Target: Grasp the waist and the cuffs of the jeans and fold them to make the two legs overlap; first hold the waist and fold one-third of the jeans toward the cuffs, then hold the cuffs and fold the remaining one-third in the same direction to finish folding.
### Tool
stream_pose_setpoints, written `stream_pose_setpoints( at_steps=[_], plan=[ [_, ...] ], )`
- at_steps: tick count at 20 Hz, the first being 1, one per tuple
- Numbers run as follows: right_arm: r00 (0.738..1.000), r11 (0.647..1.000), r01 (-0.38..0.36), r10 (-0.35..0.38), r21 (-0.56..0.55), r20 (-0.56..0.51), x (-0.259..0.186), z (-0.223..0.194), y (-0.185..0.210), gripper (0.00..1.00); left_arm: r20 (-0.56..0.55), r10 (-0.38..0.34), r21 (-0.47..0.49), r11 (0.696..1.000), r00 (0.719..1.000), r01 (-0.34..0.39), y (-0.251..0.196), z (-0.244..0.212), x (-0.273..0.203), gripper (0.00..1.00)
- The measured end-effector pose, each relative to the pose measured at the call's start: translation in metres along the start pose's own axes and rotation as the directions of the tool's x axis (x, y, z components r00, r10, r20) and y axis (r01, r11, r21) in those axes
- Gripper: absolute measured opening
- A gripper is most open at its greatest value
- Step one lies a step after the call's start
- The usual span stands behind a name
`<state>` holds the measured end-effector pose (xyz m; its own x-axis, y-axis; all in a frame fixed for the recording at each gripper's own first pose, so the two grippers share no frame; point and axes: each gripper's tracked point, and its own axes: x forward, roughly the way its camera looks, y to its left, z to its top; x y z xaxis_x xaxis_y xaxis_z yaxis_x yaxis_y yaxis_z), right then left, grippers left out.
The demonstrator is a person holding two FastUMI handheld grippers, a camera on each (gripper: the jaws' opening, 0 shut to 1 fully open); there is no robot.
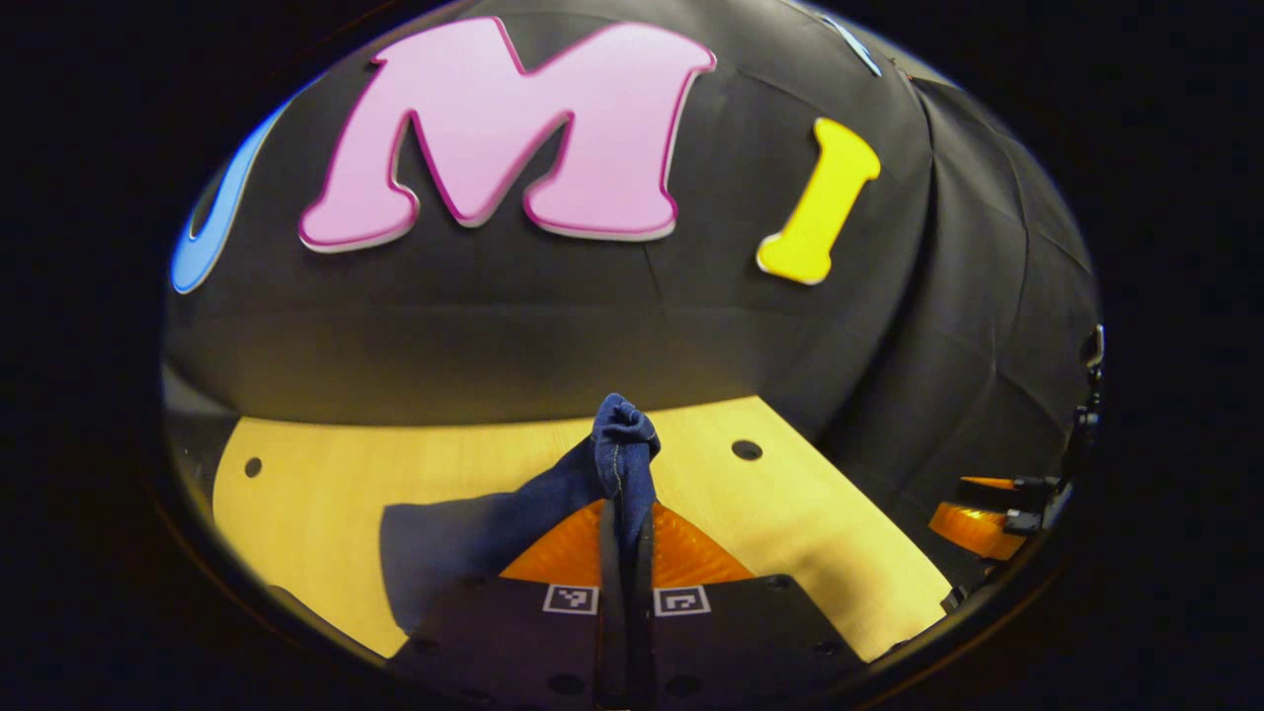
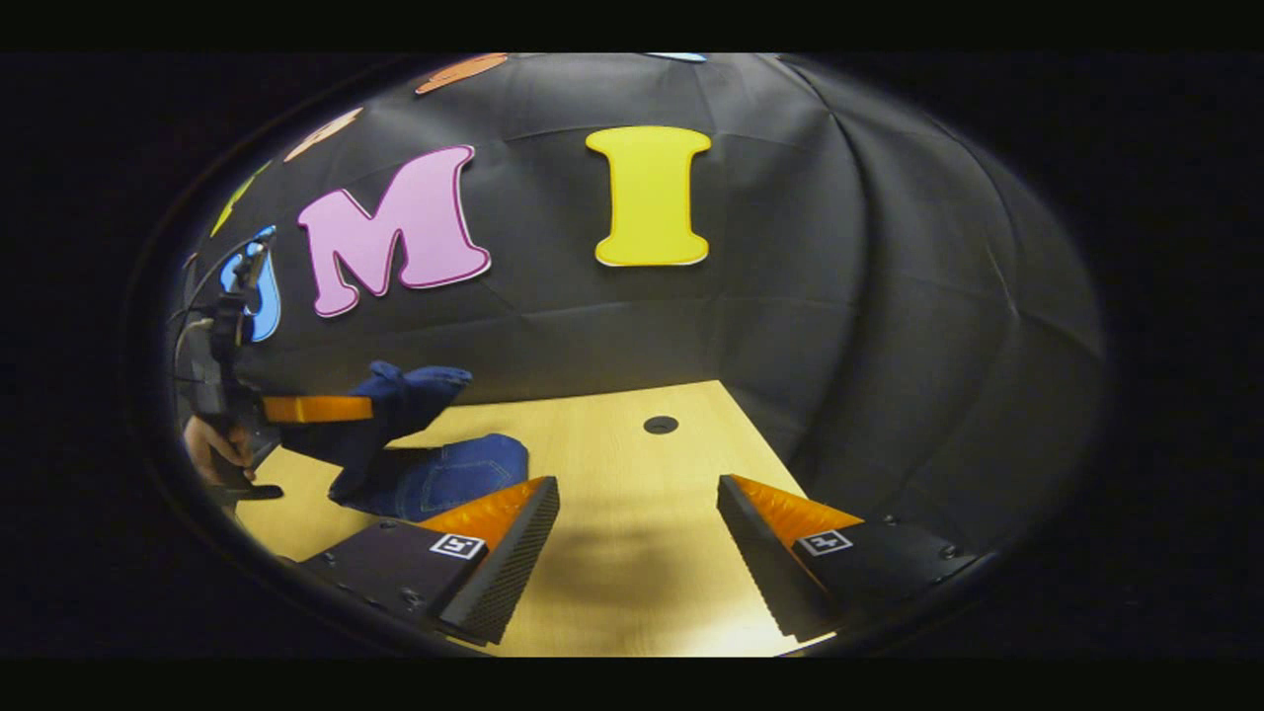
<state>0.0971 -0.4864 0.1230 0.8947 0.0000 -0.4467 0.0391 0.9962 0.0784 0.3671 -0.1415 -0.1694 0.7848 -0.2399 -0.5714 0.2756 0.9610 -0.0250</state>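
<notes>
- Where the dark blue jeans (image 1: 624, 434) rise between our left gripper (image 1: 625, 523) fingers, we see a bunched knot of denim with pale stitching, poking up past the tips in the left gripper view.
- From that knot the cloth drops down and to the left, onto the table (image 1: 326, 464), where it casts a shadow.
- We hold the left gripper pressed together on that fold of denim, both fingers against it.
- In the right gripper view the jeans (image 2: 434, 474) lie partly on the table (image 2: 632, 474) at the left, a lighter blue panel with seams resting flat, while a darker part is lifted above it.
- That lifted part is held up by the left gripper (image 2: 326, 408), seen far left in that view, with a hand (image 2: 212, 449) behind it.
- Which end of the jeans is pinched, waist or cuff, we cannot tell.
- Our right gripper (image 2: 637, 538) hangs with its fingers wide apart, nothing between them, above bare wood just to the right of the jeans.
- A round hole (image 2: 661, 425) sits in the tabletop beyond the right gripper's fingers, and the booth's black cloth wall (image 2: 839, 296) stands behind.
</notes>
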Motion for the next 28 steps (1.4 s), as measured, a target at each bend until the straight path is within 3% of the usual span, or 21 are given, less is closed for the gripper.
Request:
stream_pose_setpoints(
  at_steps=[2, 5, 6, 8, 10, 11, 15, 21, 25, 28],
  plan=[
    [1.000, 1.000, -0.001, 0.001, 0.007, 0.004, -0.011, 0.000, 0.000, 0.99, -0.053, 0.010, 0.045, 0.999, 0.999, -0.007, -0.008, -0.024, 0.013, 0.07],
    [1.000, 1.000, -0.012, 0.012, -0.007, 0.012, -0.029, 0.003, 0.008, 0.99, -0.057, 0.027, 0.072, 0.997, 0.998, -0.023, -0.014, -0.036, 0.006, 0.27],
    [1.000, 1.000, -0.018, 0.018, -0.010, 0.013, -0.035, 0.003, 0.013, 0.99, -0.049, 0.009, 0.060, 0.998, 0.999, -0.006, -0.018, -0.037, 0.000, 0.23],
    [0.999, 1.000, -0.026, 0.026, -0.015, 0.022, -0.049, 0.008, 0.022, 0.98, 0.001, -0.014, 0.028, 1.000, 1.000, 0.014, -0.018, -0.030, -0.022, 0.56],
    [0.999, 0.999, -0.030, 0.031, -0.023, 0.041, -0.066, 0.015, 0.033, 0.99, 0.072, 0.010, 0.011, 1.000, 0.997, -0.011, -0.006, -0.015, -0.057, 0.89],
    [0.998, 0.999, -0.038, 0.040, -0.029, 0.055, -0.075, 0.020, 0.042, 0.98, 0.115, 0.023, 0.003, 1.000, 0.993, -0.024, 0.002, -0.007, -0.079, 1.00],
    [0.988, 0.994, -0.072, 0.082, -0.080, 0.128, -0.124, 0.046, 0.087, 0.98, 0.287, 0.118, -0.013, 0.993, 0.951, -0.119, 0.045, 0.023, -0.192, 0.99],
    [0.944, 0.980, -0.150, 0.181, -0.131, 0.276, -0.209, 0.079, 0.179, 0.98, 0.489, 0.233, -0.070, 0.971, 0.840, -0.229, 0.090, 0.033, -0.370, 0.96],
    [0.917, 0.968, -0.199, 0.240, -0.155, 0.318, -0.263, 0.071, 0.231, 0.98, 0.542, 0.288, -0.088, 0.954, 0.789, -0.287, 0.098, 0.010, -0.453, 0.97],
    [0.902, 0.961, -0.221, 0.267, -0.168, 0.339, -0.300, 0.056, 0.260, 0.98, 0.544, 0.317, -0.123, 0.946, 0.777, -0.300, 0.097, -0.020, -0.491, 0.96]
  ],
)
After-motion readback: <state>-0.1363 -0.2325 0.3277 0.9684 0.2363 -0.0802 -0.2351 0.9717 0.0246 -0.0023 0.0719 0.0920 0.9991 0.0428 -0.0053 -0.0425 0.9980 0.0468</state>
